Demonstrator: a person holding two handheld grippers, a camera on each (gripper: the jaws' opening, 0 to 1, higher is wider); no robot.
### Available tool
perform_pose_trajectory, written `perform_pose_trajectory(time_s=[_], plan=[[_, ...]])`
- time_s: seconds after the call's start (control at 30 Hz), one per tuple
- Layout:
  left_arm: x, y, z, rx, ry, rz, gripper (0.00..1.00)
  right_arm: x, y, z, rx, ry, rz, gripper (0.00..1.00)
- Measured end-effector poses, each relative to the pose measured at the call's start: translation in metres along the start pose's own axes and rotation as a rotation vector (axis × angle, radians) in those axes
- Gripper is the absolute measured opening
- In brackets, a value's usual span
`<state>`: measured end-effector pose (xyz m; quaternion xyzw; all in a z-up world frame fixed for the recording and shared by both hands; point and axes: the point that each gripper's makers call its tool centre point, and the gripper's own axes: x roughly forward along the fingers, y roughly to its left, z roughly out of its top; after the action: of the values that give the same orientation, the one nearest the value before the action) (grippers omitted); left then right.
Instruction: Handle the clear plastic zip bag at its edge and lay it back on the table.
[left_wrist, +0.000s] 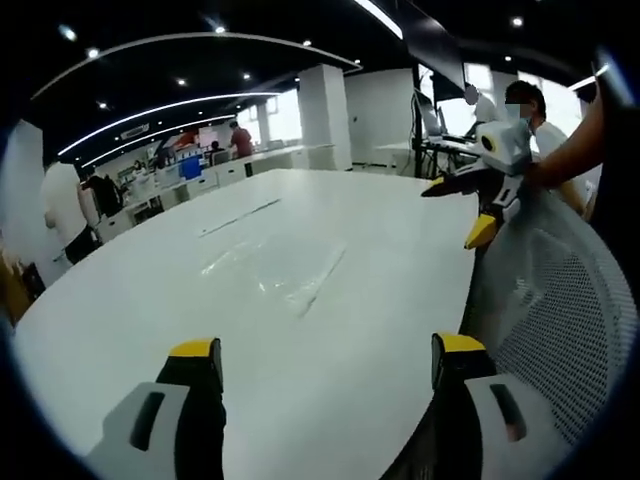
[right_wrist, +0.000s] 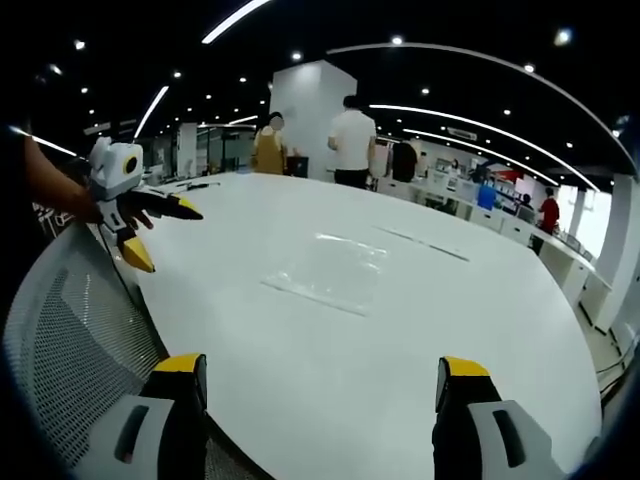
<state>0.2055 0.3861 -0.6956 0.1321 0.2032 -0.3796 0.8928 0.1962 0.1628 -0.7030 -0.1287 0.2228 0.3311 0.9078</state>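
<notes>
The clear plastic zip bag (left_wrist: 275, 270) (right_wrist: 335, 270) lies flat on the white table (left_wrist: 150, 300) (right_wrist: 450, 310), hard to see except for its shine and edges. In the left gripper view my left gripper (left_wrist: 327, 350) is open, its yellow-tipped jaws over the near table edge, short of the bag. My right gripper (right_wrist: 322, 365) is also open, with the bag ahead of it. Each gripper appears in the other's view, held in a hand beside the table: the right gripper (left_wrist: 455, 212) and the left gripper (right_wrist: 168, 238), both with jaws spread and holding nothing.
A grey mesh chair back (left_wrist: 560, 300) (right_wrist: 70, 330) stands against the near table edge between the two grippers. A thin clear strip (left_wrist: 240, 215) (right_wrist: 420, 240) lies on the table beyond the bag. People (right_wrist: 352, 145) stand at the far side, with desks behind.
</notes>
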Motion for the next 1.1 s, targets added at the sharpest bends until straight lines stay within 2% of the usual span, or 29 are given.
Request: perform_pose_trajectory(time_s=[0.2,0.47,1.1], plan=[[0.014,0.000,0.009,0.059,0.024,-0.031,0.81,0.000,0.001,0.000,-0.004,0.002,0.003,0.95],[0.032,0.004,0.009,0.124,0.068,-0.057,0.76,0.000,-0.001,0.001,0.001,0.000,-0.004,0.95],[0.080,0.026,-0.003,0.272,0.161,-0.132,0.63,0.000,-0.002,0.000,0.003,0.012,-0.011,0.92]])
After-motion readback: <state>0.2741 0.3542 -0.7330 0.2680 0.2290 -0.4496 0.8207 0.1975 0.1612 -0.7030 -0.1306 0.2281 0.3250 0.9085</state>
